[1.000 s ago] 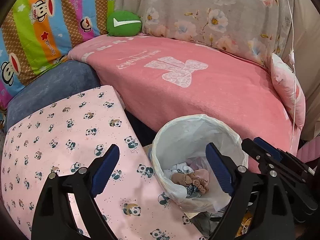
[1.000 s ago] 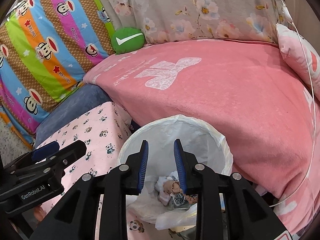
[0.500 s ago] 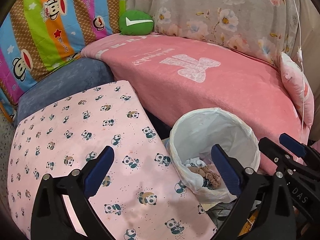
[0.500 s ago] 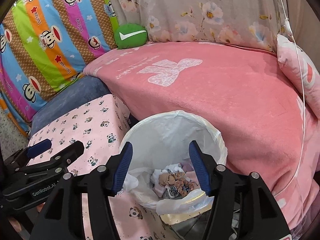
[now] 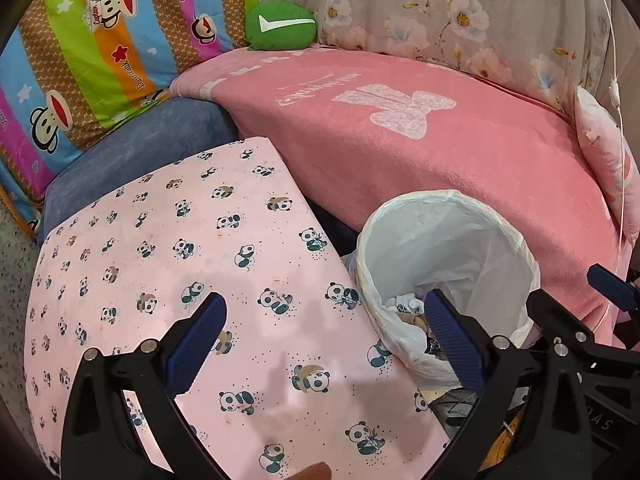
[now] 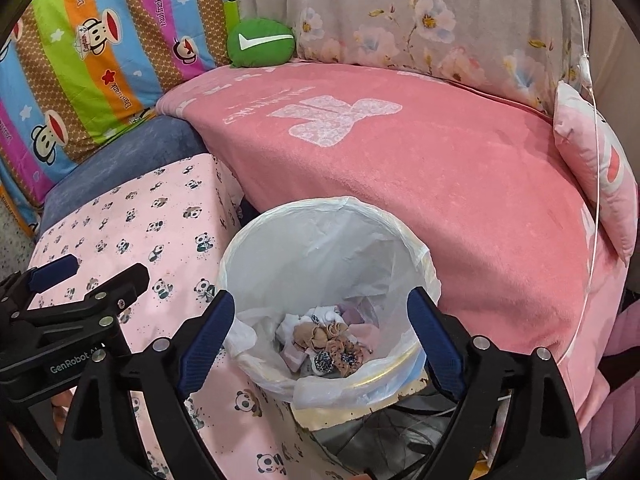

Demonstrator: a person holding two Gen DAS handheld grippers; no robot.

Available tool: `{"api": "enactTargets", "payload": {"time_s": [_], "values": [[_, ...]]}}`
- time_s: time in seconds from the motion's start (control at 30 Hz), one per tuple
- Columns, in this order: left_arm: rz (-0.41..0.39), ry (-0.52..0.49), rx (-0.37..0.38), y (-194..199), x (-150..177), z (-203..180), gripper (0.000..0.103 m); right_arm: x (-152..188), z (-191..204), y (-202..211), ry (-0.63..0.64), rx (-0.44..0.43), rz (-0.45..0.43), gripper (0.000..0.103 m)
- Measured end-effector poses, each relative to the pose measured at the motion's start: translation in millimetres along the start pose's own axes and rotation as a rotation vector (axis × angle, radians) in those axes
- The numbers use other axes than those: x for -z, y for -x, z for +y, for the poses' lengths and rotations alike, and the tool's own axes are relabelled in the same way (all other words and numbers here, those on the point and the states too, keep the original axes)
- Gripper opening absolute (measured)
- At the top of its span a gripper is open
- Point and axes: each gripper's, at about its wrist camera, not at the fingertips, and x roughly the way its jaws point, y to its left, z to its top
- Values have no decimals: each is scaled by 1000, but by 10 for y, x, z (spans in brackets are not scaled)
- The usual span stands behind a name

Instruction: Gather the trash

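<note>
A trash bin (image 6: 416, 256) lined with a white plastic bag stands between the panda-print table and the pink sofa; it also shows in the left wrist view (image 5: 520, 248). Crumpled trash (image 6: 328, 340), tan, white and dark pieces, lies at its bottom. My right gripper (image 6: 322, 334) is open and empty above the bin's near rim. My left gripper (image 5: 326, 338) is open and empty over the table's right edge, left of the bin. The left gripper shows in the right wrist view (image 6: 80, 288), and the right one in the left wrist view (image 5: 592, 320).
A table with a pink panda-print cloth (image 5: 168, 264) fills the left. A pink blanket (image 6: 420, 152) covers the sofa behind the bin. A green cushion (image 6: 260, 42), a striped monkey-print pillow (image 5: 92, 40) and a pink pillow (image 6: 600, 168) lie around.
My right gripper has opened wide over the bin, and tan trash now lies inside. Both grippers have pulled back and up; the left has shifted left over the table.
</note>
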Motion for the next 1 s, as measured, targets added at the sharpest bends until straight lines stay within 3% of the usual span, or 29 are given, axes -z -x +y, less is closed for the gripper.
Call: {"api": "enactTargets", "payload": {"time_s": [0.1, 0.4, 0.47, 1.0], "values": [[14, -3, 2, -21, 12, -20, 95, 18, -14, -17, 11, 10, 18, 92], [43, -4, 8, -77, 6, -100, 95, 1, -60, -70, 22, 28, 33, 93], [41, -8, 8, -75, 5, -115, 95, -1, -82, -62, 24, 34, 29, 98], [41, -23, -8, -39, 20, -172, 95, 7, -91, -37, 29, 42, 27, 98]]}}
